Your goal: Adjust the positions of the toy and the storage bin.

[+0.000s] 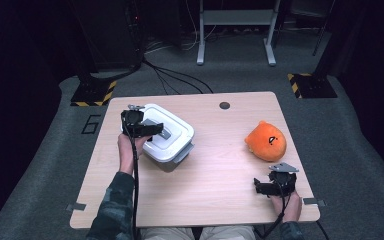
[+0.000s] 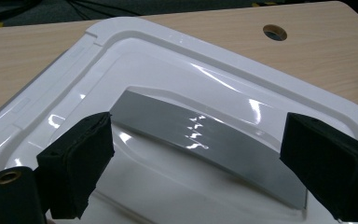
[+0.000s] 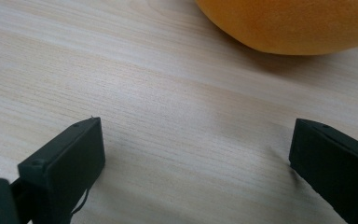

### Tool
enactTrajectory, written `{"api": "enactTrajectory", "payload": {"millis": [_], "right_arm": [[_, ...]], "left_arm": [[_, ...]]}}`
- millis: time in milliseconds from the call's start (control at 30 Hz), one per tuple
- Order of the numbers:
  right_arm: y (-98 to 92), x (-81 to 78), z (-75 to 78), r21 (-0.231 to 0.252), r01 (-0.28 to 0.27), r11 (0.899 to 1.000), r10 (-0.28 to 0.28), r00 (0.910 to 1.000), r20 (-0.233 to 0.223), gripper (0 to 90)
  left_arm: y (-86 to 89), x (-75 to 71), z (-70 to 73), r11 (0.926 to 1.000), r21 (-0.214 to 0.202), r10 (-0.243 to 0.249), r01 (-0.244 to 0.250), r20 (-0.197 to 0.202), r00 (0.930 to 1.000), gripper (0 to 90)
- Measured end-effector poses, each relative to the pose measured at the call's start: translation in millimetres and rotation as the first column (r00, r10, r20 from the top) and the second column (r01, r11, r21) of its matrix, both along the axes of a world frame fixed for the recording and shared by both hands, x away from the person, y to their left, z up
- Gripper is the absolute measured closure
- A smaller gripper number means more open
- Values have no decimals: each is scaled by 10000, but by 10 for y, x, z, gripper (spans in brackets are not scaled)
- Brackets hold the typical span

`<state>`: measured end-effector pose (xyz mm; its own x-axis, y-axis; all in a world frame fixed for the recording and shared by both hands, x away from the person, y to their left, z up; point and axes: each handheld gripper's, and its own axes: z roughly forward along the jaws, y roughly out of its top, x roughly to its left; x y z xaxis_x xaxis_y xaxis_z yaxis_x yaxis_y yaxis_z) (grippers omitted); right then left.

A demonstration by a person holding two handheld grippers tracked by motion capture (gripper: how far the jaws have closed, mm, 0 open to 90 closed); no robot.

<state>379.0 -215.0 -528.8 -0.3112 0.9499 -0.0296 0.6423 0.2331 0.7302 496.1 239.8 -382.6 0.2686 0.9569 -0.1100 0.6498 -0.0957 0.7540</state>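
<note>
Hovering left claw (image 2: 193, 163) over white lidded bin (image 1: 167, 135), centre-left of tabletop (image 1: 220, 170); jaws apart, bracketing grey lid handle (image 2: 205, 144) along its long axis. Right claw (image 3: 193, 158) open, idling lower right.

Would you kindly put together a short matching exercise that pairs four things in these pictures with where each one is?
Things:
1. left gripper
2. right gripper
3. round orange plush toy
4. small dark round hole in the wooden tabletop

Places:
A. on the table's right side, just beyond a resting gripper
B. near the table's far edge
C. jaws apart on either side of the grey handle of the white plastic lidded box
D. low over bare wood at the near right corner

Pairs: 1-C, 2-D, 3-A, 4-B
</note>
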Motion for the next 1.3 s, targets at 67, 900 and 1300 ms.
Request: {"api": "enactTrajectory", "payload": {"millis": [67,900,1300], "right_arm": [[0,-1,0,7,-8,10000,8,10000,3,30],[12,-7,3,11,19,10000,-19,10000,88,42],[7,-7,3,34,-30,10000,29,10000,82,50]], "left_arm": [[-21,17,-5,10000,44,16,-16,-19,10000,109],[-154,65,-125,9990,388,205,-207,55,9998,239],[-234,12,-101,9971,389,-650,650,3,9979,369]]}}
